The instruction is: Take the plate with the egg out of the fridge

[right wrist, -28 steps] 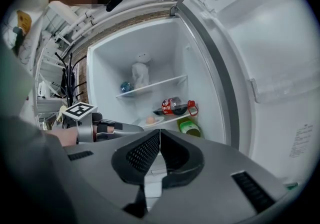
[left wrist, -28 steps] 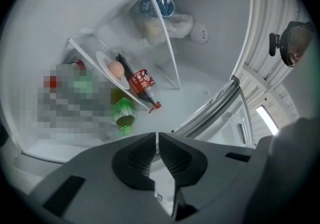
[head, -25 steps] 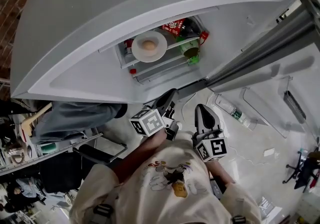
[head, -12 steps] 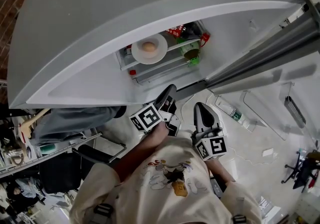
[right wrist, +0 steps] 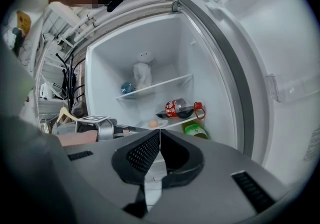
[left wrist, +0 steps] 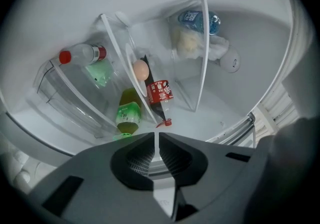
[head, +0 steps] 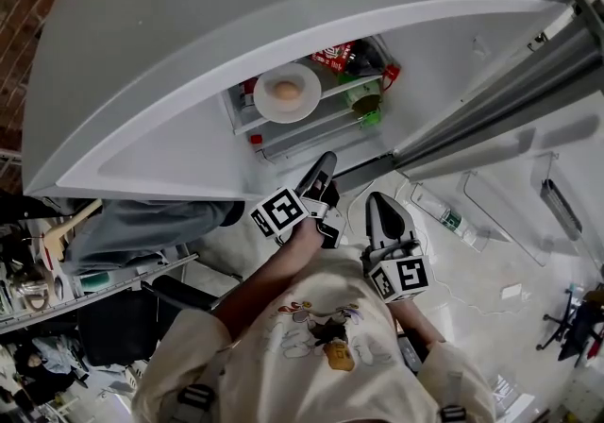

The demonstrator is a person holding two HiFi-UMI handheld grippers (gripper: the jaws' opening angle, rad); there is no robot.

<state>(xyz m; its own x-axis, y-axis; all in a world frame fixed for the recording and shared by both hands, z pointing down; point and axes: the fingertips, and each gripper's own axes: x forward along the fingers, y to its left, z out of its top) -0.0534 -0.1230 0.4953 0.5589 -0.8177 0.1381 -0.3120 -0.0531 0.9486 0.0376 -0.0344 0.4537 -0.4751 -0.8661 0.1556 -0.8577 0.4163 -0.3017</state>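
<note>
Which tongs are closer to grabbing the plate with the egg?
Left. The left tongs reach nearer the plate, and the egg sits almost straight ahead in their view. The right tongs sit farther back. Both are shut, so they must open first.

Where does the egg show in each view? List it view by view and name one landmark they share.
Head view: the egg sits above centre, on a white plate.
Left gripper view: the egg is just up and left of centre.
Right gripper view: the egg is small, just below centre.
Shared landmark: the red-labelled bottle, close by the egg in all three.
</note>
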